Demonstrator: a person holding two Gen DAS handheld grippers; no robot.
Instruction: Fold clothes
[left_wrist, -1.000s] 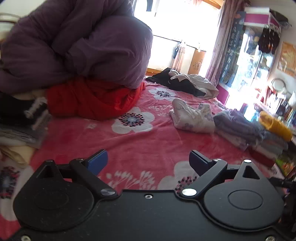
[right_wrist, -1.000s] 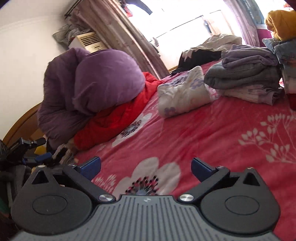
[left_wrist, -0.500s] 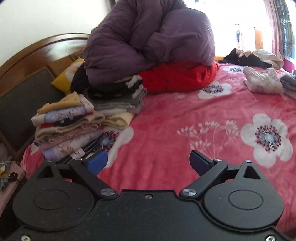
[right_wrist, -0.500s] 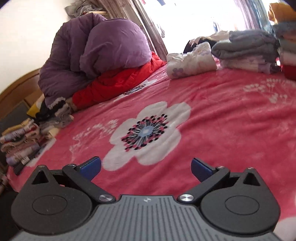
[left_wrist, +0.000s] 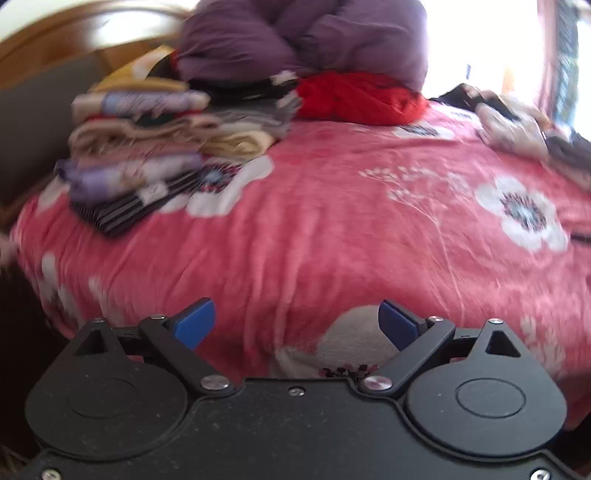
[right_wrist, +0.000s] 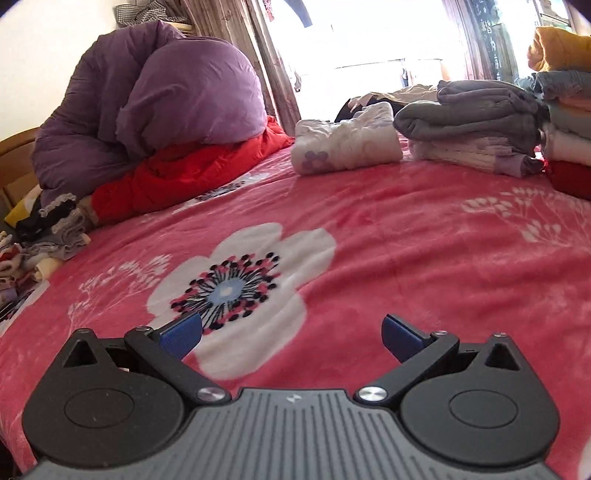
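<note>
My left gripper (left_wrist: 297, 325) is open and empty, held off the near edge of the pink flowered bed (left_wrist: 332, 229). A blurred stack of folded clothes (left_wrist: 147, 147) lies at the bed's far left by the headboard. My right gripper (right_wrist: 291, 336) is open and empty, low over the bedspread (right_wrist: 406, 251) above a white flower print. A folded white garment (right_wrist: 347, 147) and a folded grey and lilac pile (right_wrist: 476, 122) lie at the far right. A taller stack (right_wrist: 569, 118) stands at the right edge.
A purple duvet (right_wrist: 155, 107) is heaped on a red garment (right_wrist: 192, 177) at the far left; both show in the left wrist view (left_wrist: 306, 40). Dark and pale loose clothes (left_wrist: 517, 118) lie far right. A wooden headboard (left_wrist: 48, 48) runs behind. A bright window (right_wrist: 369, 37) lies beyond.
Both grippers have pulled back and turned left, staying open. The left view now takes in the bed's near edge and the headboard stack; the right sits lower over the flower print.
</note>
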